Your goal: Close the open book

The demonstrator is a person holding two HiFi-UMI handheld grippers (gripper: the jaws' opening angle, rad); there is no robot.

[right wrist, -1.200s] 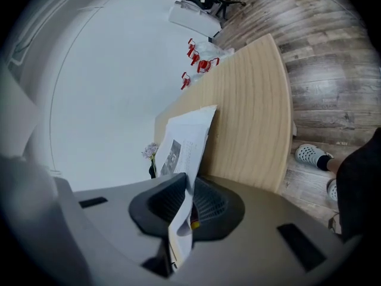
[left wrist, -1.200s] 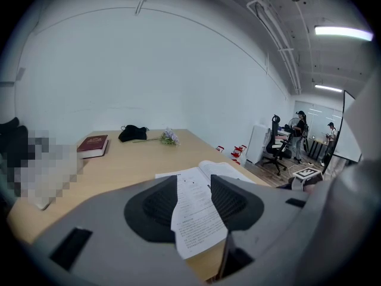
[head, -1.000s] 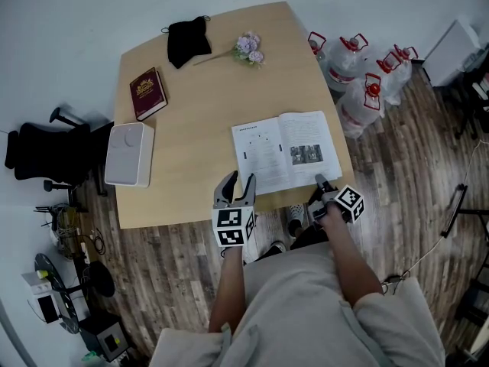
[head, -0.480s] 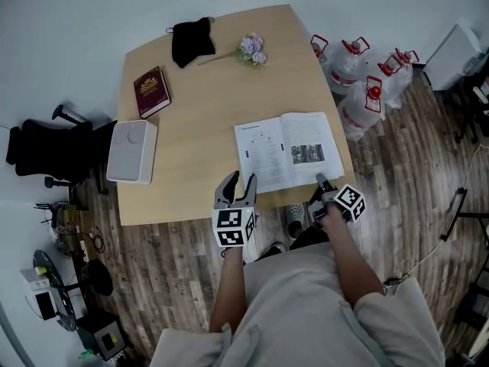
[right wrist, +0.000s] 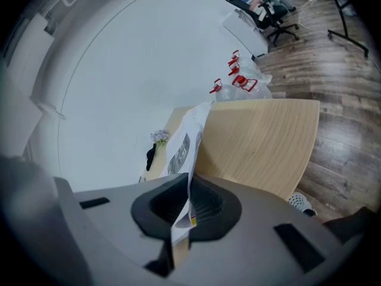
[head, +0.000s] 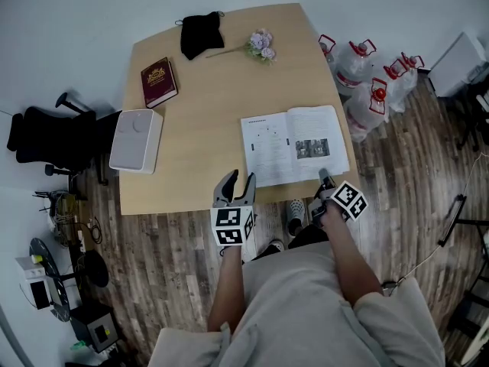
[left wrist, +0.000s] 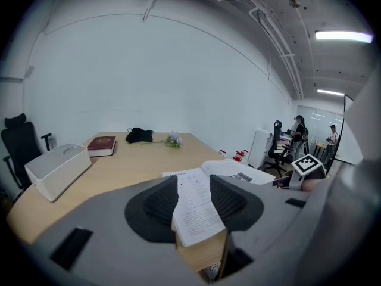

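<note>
The open book [head: 294,145] lies with white printed pages on the near right part of the wooden table [head: 191,128]. My right gripper [head: 327,177] is shut on the near corner of the book's right page. In the right gripper view that page [right wrist: 186,137] stands up on edge between the pads [right wrist: 205,202]. My left gripper [head: 237,180] hangs open at the table's front edge, just left of the book's near left corner. The left page [left wrist: 193,204] shows through the gap between its pads [left wrist: 156,202], untouched.
A dark red closed book [head: 158,82], a white box [head: 136,141], a black cloth [head: 202,33] and a small flower sprig [head: 262,41] lie on the table's far and left parts. Water jugs [head: 367,82] stand right of the table, a black chair [head: 46,140] to its left.
My right gripper has rolled and risen a little with the page corner in its grip. The left gripper edged slightly toward the book, still open.
</note>
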